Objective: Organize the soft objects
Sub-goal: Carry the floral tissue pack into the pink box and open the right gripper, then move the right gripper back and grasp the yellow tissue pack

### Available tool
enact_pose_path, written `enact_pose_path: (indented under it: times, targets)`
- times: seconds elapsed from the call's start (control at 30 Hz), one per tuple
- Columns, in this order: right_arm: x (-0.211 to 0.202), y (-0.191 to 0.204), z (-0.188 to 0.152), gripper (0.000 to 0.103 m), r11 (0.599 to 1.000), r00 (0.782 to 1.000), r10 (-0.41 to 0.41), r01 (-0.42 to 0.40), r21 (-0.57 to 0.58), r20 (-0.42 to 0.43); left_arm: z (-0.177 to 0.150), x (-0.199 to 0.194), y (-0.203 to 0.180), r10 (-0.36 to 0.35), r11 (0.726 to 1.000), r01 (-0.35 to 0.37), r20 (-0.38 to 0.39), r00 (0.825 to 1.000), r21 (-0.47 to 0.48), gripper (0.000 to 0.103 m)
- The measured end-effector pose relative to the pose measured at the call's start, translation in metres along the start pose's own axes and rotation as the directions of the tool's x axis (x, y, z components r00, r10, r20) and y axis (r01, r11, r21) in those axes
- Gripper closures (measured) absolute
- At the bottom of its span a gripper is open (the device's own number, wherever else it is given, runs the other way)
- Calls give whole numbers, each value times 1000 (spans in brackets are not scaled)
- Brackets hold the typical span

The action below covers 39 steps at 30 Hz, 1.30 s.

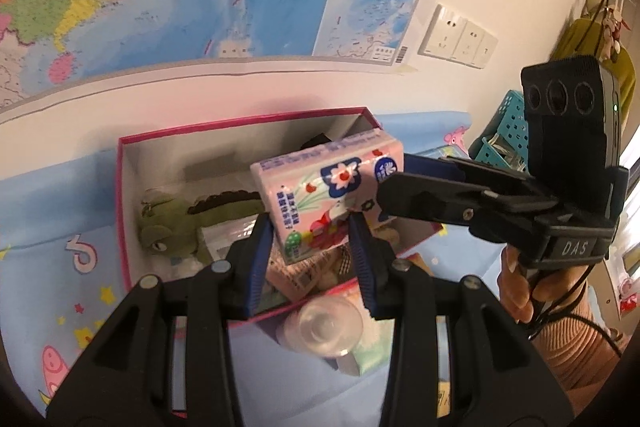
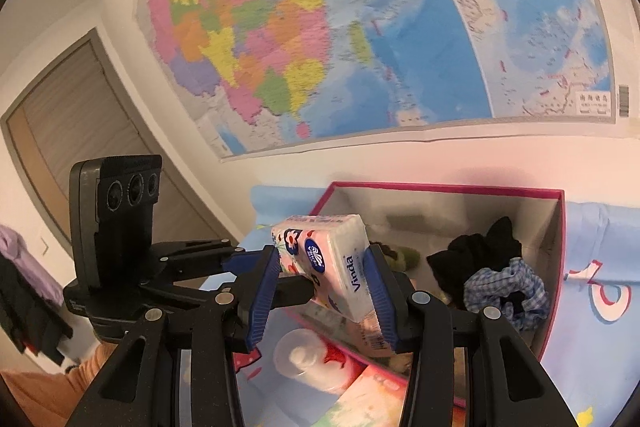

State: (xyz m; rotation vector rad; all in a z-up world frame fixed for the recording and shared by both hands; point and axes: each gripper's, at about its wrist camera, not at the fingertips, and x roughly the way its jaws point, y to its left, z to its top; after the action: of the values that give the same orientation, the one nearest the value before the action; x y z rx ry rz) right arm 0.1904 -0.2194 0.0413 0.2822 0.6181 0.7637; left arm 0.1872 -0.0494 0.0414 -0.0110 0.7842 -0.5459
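Item: pink tissue pack (image 1: 326,193), soft, floral print. Held tilted in the air over the pink-rimmed box (image 1: 124,195), near its front edge, so it can go in with the rest.

My left gripper (image 1: 310,247): jaws part-closed, pads pressing the pack's lower end.

My right gripper (image 2: 324,291): jaws part-closed on the other end. I judge two grips are meant to steady a squashy pack.

Already in the box: green crocodile plush (image 1: 180,223), black cloth (image 2: 476,255), blue checked cloth (image 2: 508,287).

Outside, against the front wall: clear plastic bottle (image 1: 320,323).
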Motion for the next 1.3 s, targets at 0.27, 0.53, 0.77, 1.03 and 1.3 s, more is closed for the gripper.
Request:
enact_pose_path:
  times: [0.27,0.53,0.77,1.03,1.3]
  targets:
    - [16,-26,0,57,998,999,-35,36,57,-21,11,30,7,7,1000,-9,-49,999,-30,62]
    - [28,-35,-1,57,995,998,-48,52,81,-49,10,44,14,5,999,-9,-77,997,-48,62]
    - [52,-26,-12,57,998,993,-12,19,58,-114,-5,38,37,30,996,-37,-88,996,-75,62]
    - [79,-15,-17,57,999,987,13,-8,34,-161,-18,35,61,75,990,-87,-104,992,-112,62]
    - [85,-15,-20,53,998,984,20,-11,54,-179,-27,21,71,141,978,-148,-61,988,-145,62]
